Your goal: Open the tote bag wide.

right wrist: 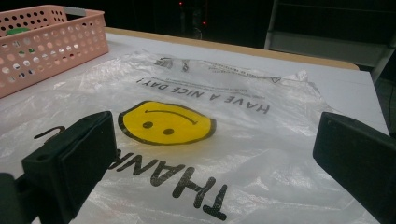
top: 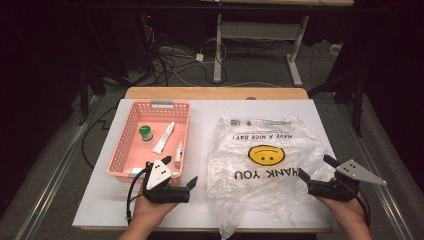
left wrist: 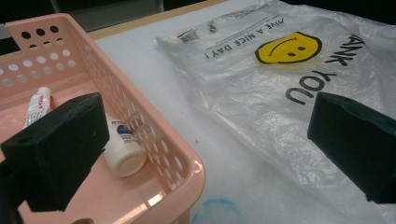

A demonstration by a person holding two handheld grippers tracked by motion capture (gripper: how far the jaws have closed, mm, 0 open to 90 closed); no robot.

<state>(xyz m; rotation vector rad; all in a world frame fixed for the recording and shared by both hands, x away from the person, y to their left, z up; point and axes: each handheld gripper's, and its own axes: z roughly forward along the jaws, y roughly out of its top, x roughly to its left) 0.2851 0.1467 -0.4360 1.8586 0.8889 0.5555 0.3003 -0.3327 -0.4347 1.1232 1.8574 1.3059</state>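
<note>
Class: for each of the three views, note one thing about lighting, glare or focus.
High view: white table bright, surroundings dark. Left gripper view: the near jaws blurred, glare on the basket rim. Right gripper view: the bag shines softly, its print sharp, dark background.

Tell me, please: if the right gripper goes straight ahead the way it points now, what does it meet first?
Most likely the plastic bag. The right gripper, jaws open, points low across the bag's printed side, toward the yellow smiley. Its height over the bag is unclear, so it may skim over the film before touching.
</note>
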